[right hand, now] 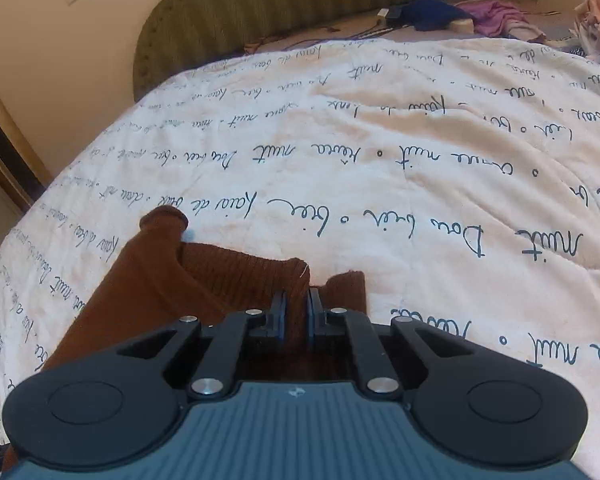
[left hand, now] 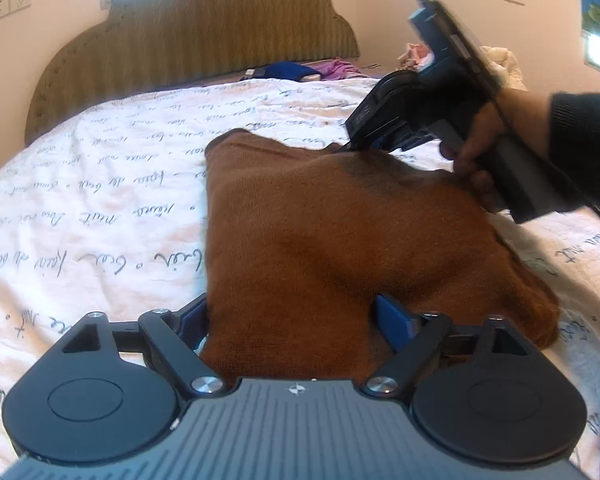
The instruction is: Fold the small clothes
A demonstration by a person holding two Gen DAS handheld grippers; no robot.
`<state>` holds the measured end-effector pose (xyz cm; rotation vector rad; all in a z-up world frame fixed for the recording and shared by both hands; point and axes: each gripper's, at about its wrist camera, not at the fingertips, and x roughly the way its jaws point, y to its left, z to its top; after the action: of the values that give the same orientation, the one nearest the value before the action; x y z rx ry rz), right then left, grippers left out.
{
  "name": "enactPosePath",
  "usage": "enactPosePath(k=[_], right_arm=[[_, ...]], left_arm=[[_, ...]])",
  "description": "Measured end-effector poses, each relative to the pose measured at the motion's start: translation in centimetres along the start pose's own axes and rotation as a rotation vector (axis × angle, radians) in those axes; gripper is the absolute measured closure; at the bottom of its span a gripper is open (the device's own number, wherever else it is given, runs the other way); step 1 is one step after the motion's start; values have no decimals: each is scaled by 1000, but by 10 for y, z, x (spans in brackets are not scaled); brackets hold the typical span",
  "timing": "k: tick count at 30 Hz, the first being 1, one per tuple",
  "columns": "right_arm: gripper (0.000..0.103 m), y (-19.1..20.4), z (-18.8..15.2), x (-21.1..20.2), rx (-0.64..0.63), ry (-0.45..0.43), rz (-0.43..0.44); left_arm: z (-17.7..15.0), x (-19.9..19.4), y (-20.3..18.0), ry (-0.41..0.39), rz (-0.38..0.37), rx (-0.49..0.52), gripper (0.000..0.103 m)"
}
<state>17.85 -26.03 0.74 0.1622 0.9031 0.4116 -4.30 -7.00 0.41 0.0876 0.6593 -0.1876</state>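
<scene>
At the far left of the left wrist view, two wall sockets (left hand: 9, 4) are seen beside an olive padded headboard (left hand: 196, 28). Below it, a bed is covered by a cream quilt (left hand: 92, 184) printed with lines of dark handwriting. A brown knitted garment (left hand: 320, 240) is laid on the quilt at the middle of the view, partly folded, with its near edge reaching between the blue pads of the left tool (left hand: 296, 320). The jaws of that tool are held wide apart, one at each side of the cloth, and no pad is seen pressing on it. Behind the garment, at the head of the bed, a blue cloth (left hand: 284, 70) and a purple cloth (left hand: 338, 68) are heaped. To the right, the right tool (left hand: 350, 145) is gripped by a hand (left hand: 484, 148) in a dark sleeve, its tips set at the far edge of the garment.

In the right wrist view, the ribbed edge of the garment (right hand: 236, 276) is pinched between the pads of the right tool (right hand: 296, 308), which are drawn together on the fabric. A sleeve cuff (right hand: 164, 216) is raised at the left.
</scene>
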Motion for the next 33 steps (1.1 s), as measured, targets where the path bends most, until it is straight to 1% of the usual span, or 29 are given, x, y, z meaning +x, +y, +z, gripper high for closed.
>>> enactPosePath(k=[1, 2, 3, 4, 6, 7, 8, 10, 12, 14, 15, 16, 17, 18, 20, 22, 23, 24, 25, 26, 27, 29, 31, 32, 33], right_arm=[[84, -2, 1, -3, 29, -9, 4], [70, -5, 3, -9, 69, -8, -6], [66, -8, 3, -21, 114, -17, -14], [62, -8, 0, -35, 142, -40, -1], [57, -10, -14, -66, 153, -83, 90], [49, -12, -25, -83, 157, -88, 133], [47, -15, -36, -98, 167, -91, 151], [47, -19, -56, -118, 171, -87, 141], [45, -24, -74, -134, 187, -91, 137], [46, -26, -83, -136, 204, -75, 146], [46, -25, -85, -133, 202, -61, 127], [46, -23, -85, -129, 193, -51, 93], [46, -19, -84, -127, 177, -47, 52], [46, -17, -84, -125, 171, -48, 46], [46, -16, -81, -119, 192, -35, 84], [46, -14, -79, -106, 178, 2, 48], [49, -15, -79, -99, 175, 17, 38], [58, -17, -80, -93, 176, 19, 52], [80, -19, -81, -91, 180, 10, 67], [86, -20, -81, -94, 183, -6, 72], [89, -20, -81, -98, 174, -19, 72], [91, -26, -84, -107, 174, -40, 70], [92, -40, -91, -102, 210, -22, 40], [93, -46, -95, -99, 233, -24, 62], [93, -50, -97, -99, 264, -38, 94]], left_arm=[[2, -1, 5, 6, -15, -23, 14], [3, -4, 10, 8, -26, -46, 15], [5, -11, 15, -1, -31, -67, 17], [6, -20, 20, -17, -36, -85, 19], [2, -39, 32, -49, -47, -102, 19], [-1, -48, 36, -63, -49, -93, 19], [-5, -57, 39, -78, -48, -67, 19], [-17, -71, 39, -90, -38, 13, 19], [-29, -78, 33, -81, -30, 93, 19], [-38, -76, 27, -56, -11, 130, 21], [-40, -71, 26, -43, 6, 134, 24], [-39, -66, 25, -32, 31, 130, 30], [-36, -62, 25, -29, 39, 118, 35], [-34, -61, 27, -37, 36, 105, 36], [-28, -56, 28, -43, 47, 88, 36], [-24, -49, 25, -39, 78, 86, 39], [-23, -49, 24, -38, 90, 77, 41], [-22, -45, 25, -33, 90, 66, 61], [-19, -42, 25, -18, 75, 47, 91], [-18, -44, 24, -19, 80, 30, 90], [-19, -50, 21, -45, 114, 25, 91], [-22, -62, 19, -66, 130, 14, 92], [-33, -60, 18, -25, 139, 19, 93], [-39, -53, 17, -5, 156, 21, 93], [-43, -50, 17, -5, 166, 17, 93]])
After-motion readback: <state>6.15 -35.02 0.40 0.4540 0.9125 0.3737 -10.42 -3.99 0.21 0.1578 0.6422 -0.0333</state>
